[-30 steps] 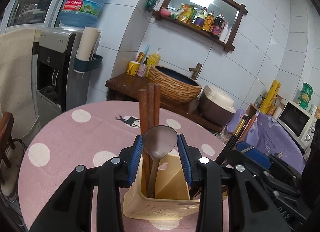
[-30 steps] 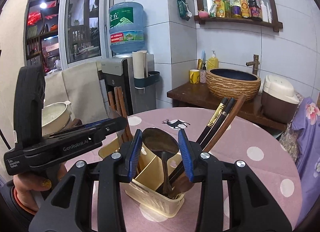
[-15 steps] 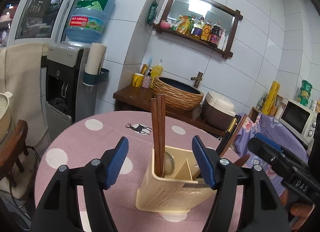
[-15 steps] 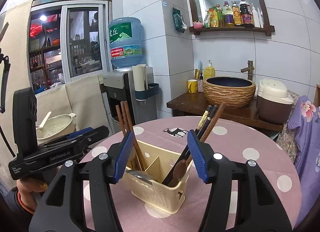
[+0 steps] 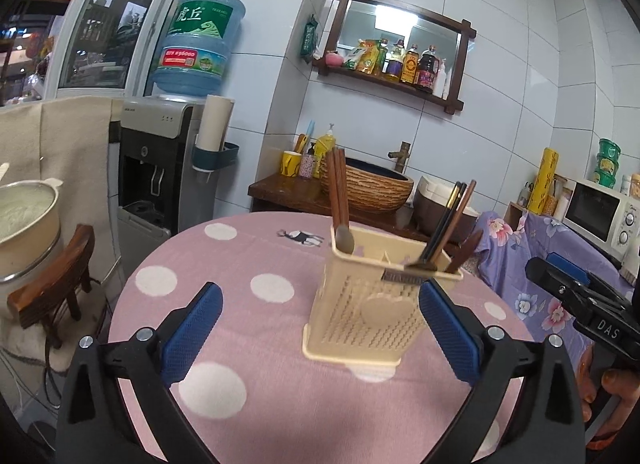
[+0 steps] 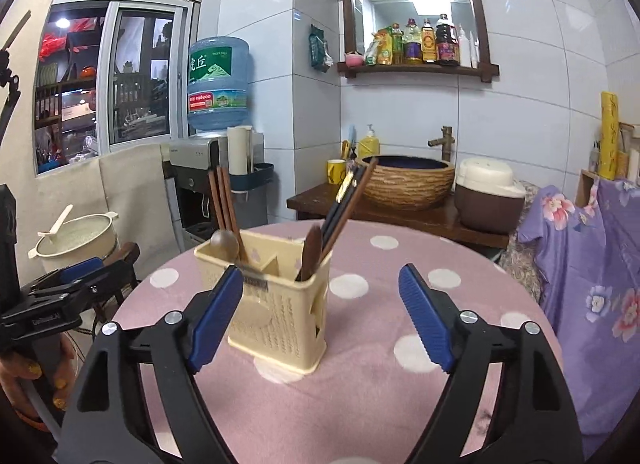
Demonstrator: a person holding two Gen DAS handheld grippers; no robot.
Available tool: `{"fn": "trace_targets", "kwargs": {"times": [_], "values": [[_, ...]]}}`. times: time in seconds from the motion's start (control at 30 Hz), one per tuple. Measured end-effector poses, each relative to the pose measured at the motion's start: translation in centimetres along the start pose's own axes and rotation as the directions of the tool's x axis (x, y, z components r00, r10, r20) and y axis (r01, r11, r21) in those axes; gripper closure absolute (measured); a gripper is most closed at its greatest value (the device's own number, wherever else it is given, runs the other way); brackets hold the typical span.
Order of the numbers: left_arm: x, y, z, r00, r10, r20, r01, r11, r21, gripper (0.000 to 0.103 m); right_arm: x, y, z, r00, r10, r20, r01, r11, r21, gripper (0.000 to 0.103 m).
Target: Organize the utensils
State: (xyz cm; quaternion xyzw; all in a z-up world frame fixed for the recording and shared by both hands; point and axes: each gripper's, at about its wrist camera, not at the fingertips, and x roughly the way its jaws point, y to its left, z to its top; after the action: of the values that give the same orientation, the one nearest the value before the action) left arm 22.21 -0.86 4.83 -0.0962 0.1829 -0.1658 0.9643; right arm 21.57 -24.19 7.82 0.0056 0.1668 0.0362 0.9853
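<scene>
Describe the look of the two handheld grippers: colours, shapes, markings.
Both are black plastic: the left gripper and right gripper have angular fingers with cut-out slots, silver pivot screws and ribbed blue pads. White lettering marks their bodies; the right's reads "DAS".

My left camera looks from the left, my right one from the right; both sit near and see the cream plastic utensil holder
</scene>
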Motion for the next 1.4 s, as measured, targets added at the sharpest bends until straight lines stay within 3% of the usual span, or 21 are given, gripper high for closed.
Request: {"fn": "trace_targets", "kwargs": {"times": [0.27, 0.63, 0.73, 0.83, 1.0, 1.4], "values": [[-4.2, 0.1, -4.1, 1.0, 0.026, -0.013, -0.026, 0.998, -0.049, 0.005, -4.3, 1.7, -6.1, 0.999, -0.045, -0.029, 0.046, 0.999, 0.009, 0.012], [-11.3, -3.4, -10.5, 0.988, 0.13, 0.086, -0.14, 0.984, 0.112, 0.005, -11.0, 4.4, -12.4, 0.997, -0.08, -0.007, 0.079, 0.996, -0.028, 0.007], [-12.4, -3.5, -11.8, 0.979, 0.182, 0.089, -0.193, 0.973, 0.129, 0.005, -12.6, 4.2, -13.3, 0.994, -0.109, -0.007, 0.109, 0.994, -0.027, 0.006], [-13.7, -3.1, -12.4, 0.981, 0.175, 0.089, -0.183, 0.978, 0.097, 0.005, -14.2, 4.0, -14.3, 0.994, -0.111, -0.013, 0.111, 0.994, 0.012, 0.006], [-15.1, -2.7, -12.6, 0.966, 0.22, 0.137, -0.228, 0.972, 0.049, 0.005, -16.1, 4.5, -15.3, 0.993, -0.121, 0.001, 0.121, 0.992, 0.025, 0.006], [-15.6, -2.7, -13.1, 0.971, 0.202, 0.127, -0.206, 0.978, 0.025, 0.005, -17.1, 4.6, -15.0, 0.991, -0.127, 0.041, 0.126, 0.992, 0.018, 0.006]]}}
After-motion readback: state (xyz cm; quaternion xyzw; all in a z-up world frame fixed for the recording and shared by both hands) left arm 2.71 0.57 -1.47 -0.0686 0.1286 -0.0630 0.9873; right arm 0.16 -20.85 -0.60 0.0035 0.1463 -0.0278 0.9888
